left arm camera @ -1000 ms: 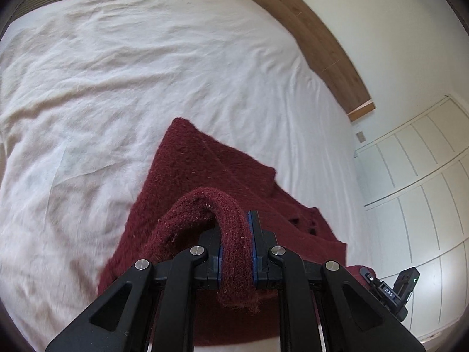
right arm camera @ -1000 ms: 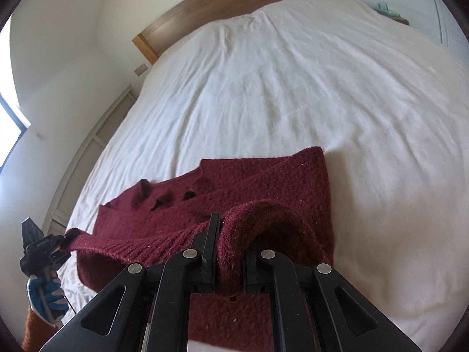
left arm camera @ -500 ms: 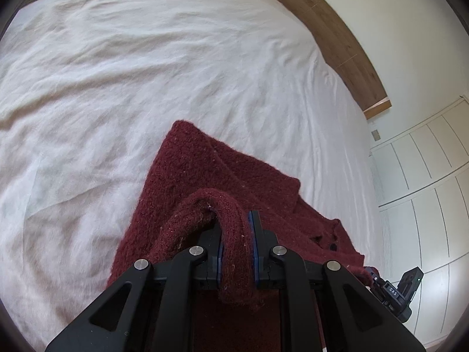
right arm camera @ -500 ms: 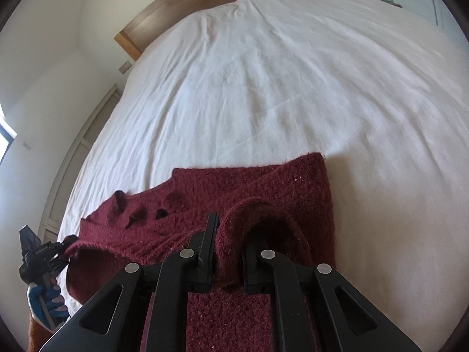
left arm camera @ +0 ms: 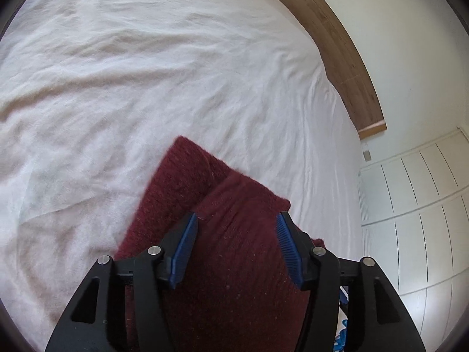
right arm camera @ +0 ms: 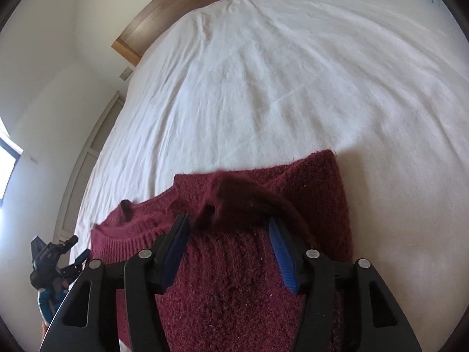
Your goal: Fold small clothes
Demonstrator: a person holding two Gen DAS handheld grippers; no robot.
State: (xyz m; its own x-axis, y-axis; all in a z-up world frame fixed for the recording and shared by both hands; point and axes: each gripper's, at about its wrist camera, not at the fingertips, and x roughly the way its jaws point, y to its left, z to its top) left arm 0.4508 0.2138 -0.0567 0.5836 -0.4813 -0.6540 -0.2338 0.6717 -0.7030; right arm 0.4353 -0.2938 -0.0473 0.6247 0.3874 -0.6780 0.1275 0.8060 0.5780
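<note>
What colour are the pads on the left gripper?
Blue pads, clearest in the left wrist view.

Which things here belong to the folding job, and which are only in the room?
For the job:
- dark red knitted sweater, lying on the bed
- left gripper, jaws opening, pads off the knit
- right gripper, jaws opening, pads off the knit

Only there:
- white bed sheet
- wooden headboard
- white wardrobe doors

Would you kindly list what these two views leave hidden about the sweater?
- Left wrist: the maroon sweater's near edge is behind the left hand-held gripper, its jaws opening.
- Right wrist: the hem is under the right hand-held gripper, also opening; the falling fold is blurred.
</note>
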